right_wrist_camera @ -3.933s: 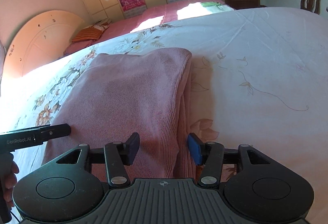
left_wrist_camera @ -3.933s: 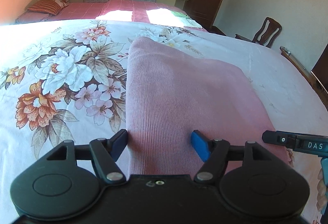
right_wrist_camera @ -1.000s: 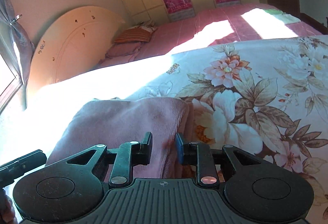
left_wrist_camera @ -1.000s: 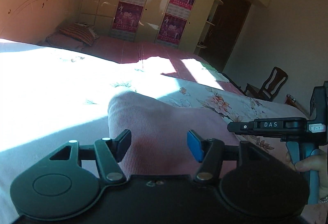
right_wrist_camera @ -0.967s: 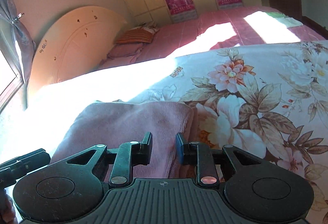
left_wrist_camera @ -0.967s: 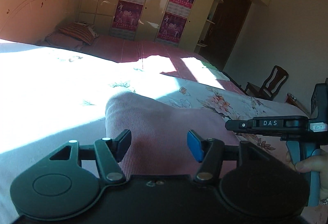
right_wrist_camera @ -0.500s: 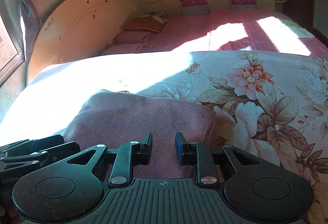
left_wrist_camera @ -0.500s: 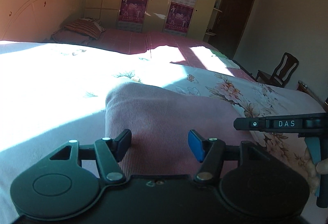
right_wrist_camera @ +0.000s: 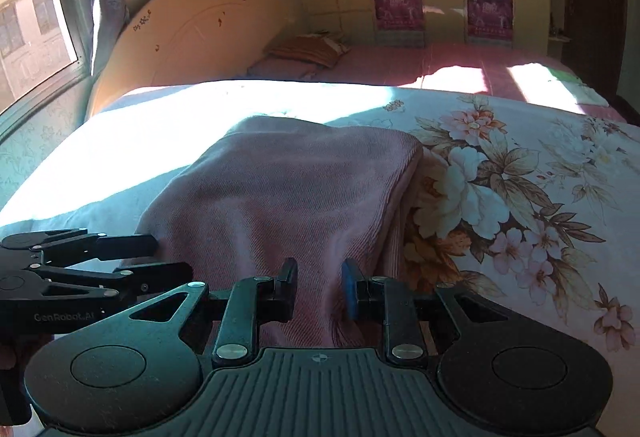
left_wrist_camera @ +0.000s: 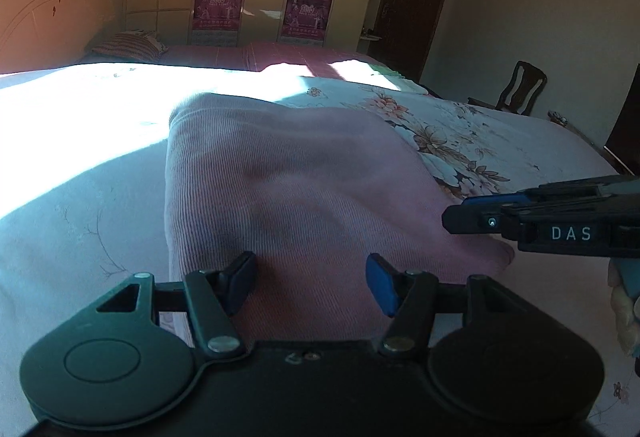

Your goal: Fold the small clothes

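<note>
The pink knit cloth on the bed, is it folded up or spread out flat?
Folded. The pink knit cloth lies doubled on the floral bedsheet, with stacked layers showing along its right edge in the right wrist view.

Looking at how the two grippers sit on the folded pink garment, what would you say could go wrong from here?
1. The right gripper pinches only a narrow bunch near the pink garment's layered edge; the lower layers may slip free and the fold may open.
2. The left gripper has its jaws apart over the cloth, so that side seems unheld and could drag or skew on the bedsheet.
</note>
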A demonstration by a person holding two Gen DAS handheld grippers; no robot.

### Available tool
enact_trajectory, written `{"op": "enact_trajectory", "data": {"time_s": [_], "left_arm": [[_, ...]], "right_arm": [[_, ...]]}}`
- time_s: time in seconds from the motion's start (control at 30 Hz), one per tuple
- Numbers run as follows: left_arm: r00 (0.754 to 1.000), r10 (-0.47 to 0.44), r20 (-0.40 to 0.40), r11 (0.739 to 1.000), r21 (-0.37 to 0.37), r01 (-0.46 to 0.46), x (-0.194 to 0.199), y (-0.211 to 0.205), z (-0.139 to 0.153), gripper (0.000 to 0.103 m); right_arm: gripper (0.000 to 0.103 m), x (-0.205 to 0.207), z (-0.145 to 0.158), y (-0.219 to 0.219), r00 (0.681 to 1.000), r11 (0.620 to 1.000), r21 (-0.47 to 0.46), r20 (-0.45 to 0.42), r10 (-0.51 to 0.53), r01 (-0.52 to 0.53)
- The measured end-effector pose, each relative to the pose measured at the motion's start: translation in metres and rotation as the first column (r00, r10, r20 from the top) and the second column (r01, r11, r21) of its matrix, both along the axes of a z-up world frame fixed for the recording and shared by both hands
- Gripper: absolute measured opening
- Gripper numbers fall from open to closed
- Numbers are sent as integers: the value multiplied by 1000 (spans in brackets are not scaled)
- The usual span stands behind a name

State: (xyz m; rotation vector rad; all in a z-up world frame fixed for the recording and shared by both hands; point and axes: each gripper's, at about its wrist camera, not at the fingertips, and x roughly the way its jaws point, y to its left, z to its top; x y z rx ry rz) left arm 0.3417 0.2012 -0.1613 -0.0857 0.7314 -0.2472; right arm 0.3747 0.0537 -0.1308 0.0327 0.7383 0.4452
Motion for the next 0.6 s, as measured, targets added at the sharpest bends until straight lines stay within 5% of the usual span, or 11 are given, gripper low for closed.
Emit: {"op": "enact_trajectory", "data": {"time_s": [0.13, 0.2, 0.3, 0.43, 0.6], "left_arm": [[1000, -16, -23, 1000, 9, 16, 2, 6, -14, 58], [999, -22, -28, 1000, 4, 22, 1, 8, -16, 58], [999, -29, -25, 999, 15, 30, -3, 8, -16, 58], [999, -14, -41, 1000, 5, 14, -8, 11, -9, 59], [998, 13, -60, 1000, 23, -12, -8, 7, -4, 60]], "right_arm": [[24, 11, -38, -4, 996, 977, -197, -25, -84, 78], [27, 16, -52, -30, 986, 988, -81, -92, -141, 134], [30, 14, -54, -25, 986, 984, -106, -61, -153, 146], [31, 17, -49, -45, 965, 975, 19, -150, -217, 222], [30, -6, -8, -31, 980, 979, 49, -52, -194, 196]]}}
